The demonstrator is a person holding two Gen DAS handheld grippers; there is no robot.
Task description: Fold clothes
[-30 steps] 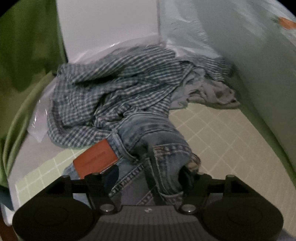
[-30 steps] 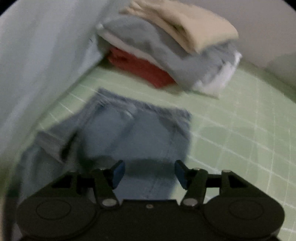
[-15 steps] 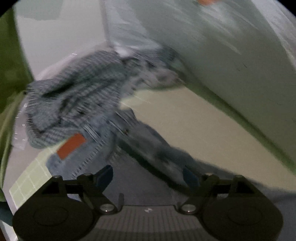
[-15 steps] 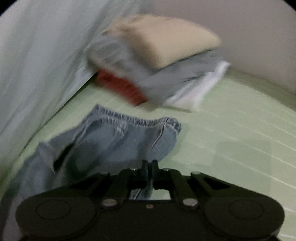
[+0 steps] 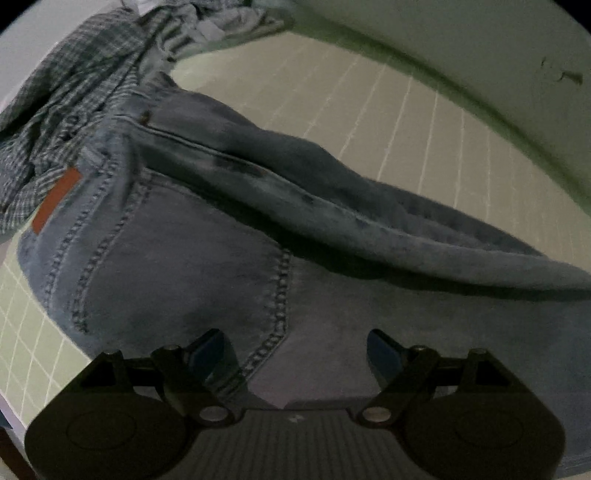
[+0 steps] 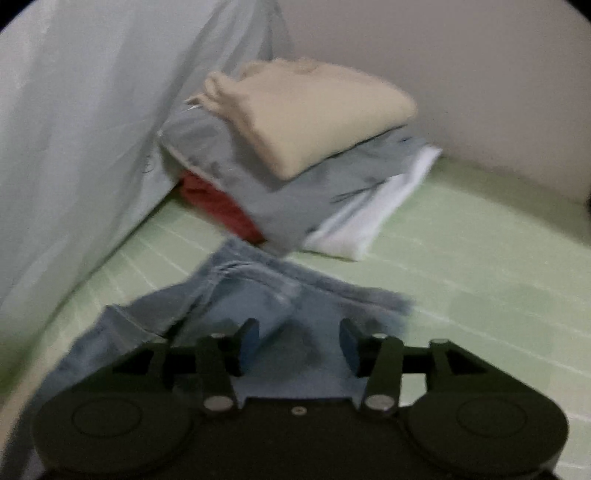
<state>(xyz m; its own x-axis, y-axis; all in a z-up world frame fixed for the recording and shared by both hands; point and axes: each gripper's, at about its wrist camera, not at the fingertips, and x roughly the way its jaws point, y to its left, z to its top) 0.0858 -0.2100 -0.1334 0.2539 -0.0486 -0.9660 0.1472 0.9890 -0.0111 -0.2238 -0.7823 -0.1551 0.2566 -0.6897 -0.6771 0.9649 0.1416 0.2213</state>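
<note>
Blue jeans (image 5: 192, 258) lie stretched across the green checked sheet, their orange waist patch (image 5: 55, 199) at the left. My left gripper (image 5: 295, 350) hovers just above the seat of the jeans, its jaws opening wide, nothing pinched between them. In the right wrist view the leg ends of the jeans (image 6: 266, 291) lie rumpled on the sheet. My right gripper (image 6: 297, 341) sits over that denim with its jaws opening; cloth lies under the gap, but the pads do not press on it.
A crumpled plaid shirt (image 5: 70, 85) and a pale garment (image 5: 225, 26) lie beyond the waistband. A folded stack (image 6: 295, 158) of beige, grey, red and white clothes stands beyond the leg ends. A pale curtain (image 6: 81, 122) hangs at the left, with a wall (image 6: 461, 74) behind.
My left gripper let go of the waistband, swung over the seat of the jeans and tipped downward. My right gripper shut on the leg end, then opened again; the jeans now lie stretched out.
</note>
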